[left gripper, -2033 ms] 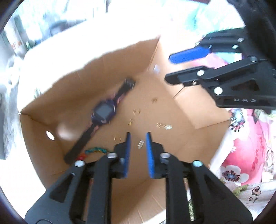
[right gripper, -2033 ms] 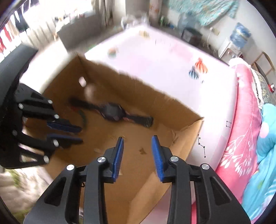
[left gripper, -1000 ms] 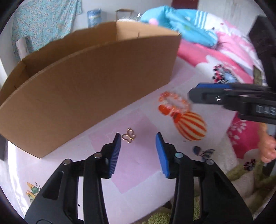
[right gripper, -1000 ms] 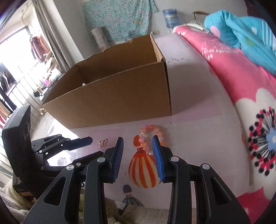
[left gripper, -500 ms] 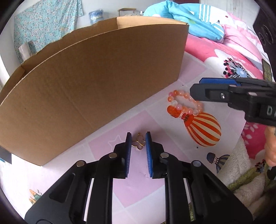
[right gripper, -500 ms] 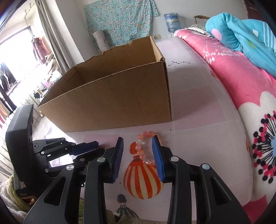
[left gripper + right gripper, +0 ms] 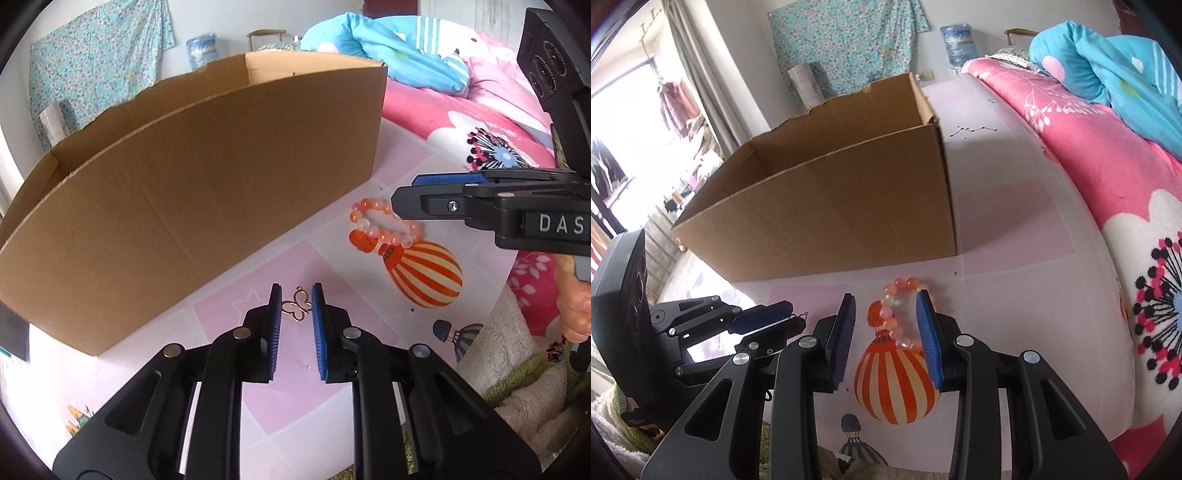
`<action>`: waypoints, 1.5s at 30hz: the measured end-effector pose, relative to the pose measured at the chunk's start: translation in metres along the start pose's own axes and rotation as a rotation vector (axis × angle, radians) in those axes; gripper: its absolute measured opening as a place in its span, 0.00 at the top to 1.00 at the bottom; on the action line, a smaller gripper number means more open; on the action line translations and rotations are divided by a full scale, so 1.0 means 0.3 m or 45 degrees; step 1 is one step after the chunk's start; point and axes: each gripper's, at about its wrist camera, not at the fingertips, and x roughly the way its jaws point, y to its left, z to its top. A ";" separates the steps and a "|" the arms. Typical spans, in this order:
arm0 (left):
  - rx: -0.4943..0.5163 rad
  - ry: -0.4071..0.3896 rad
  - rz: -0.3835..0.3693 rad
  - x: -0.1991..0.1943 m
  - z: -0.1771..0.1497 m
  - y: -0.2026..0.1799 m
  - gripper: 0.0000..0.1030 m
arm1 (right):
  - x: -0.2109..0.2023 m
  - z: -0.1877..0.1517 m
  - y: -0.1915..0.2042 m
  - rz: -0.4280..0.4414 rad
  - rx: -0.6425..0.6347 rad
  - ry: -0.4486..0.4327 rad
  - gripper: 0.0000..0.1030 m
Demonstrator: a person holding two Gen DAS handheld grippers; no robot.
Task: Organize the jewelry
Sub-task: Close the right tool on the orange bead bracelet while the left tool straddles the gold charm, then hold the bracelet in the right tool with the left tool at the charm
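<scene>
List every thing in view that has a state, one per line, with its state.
Box: upright on the sheet, top open.
Butterfly charm: flat on the sheet, between the left jaws, not visibly pinched.
Bracelet: lying on the sheet, between the right jaws, not gripped.
Left gripper: nearly closed around the charm.
Right gripper: open, straddling the bracelet.

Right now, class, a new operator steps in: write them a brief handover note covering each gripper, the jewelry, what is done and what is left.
Left gripper: fingers close on either side of the gold butterfly charm; a firm grip cannot be confirmed.
Right gripper: open, straddling the orange bead bracelet, not gripping.
Both pieces lie on the pink mat in front of the cardboard box.
Done: both grippers lined up.
Left: close, lift, drop each piece into the box, probably. Its inside is hidden from here.
</scene>
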 end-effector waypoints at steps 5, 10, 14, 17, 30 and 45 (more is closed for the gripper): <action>-0.046 0.003 0.000 -0.008 -0.011 0.021 0.85 | 0.028 -0.002 0.028 -0.020 -0.052 0.062 0.71; -0.091 0.016 0.010 -0.004 -0.021 0.047 0.85 | 0.065 0.003 0.046 -0.057 -0.100 0.118 0.77; -0.117 0.040 0.025 0.008 -0.022 0.063 0.85 | 0.099 0.010 0.053 -0.106 -0.145 0.159 0.78; -0.135 0.053 0.026 0.012 -0.025 0.070 0.85 | 0.122 0.010 0.055 -0.136 -0.172 0.190 0.78; -0.154 0.077 0.019 0.015 -0.017 0.074 0.85 | 0.148 -0.002 0.104 -0.182 -0.278 0.221 0.90; -0.223 0.099 -0.005 0.013 -0.016 0.099 0.85 | 0.133 -0.007 0.086 -0.176 -0.158 0.228 0.90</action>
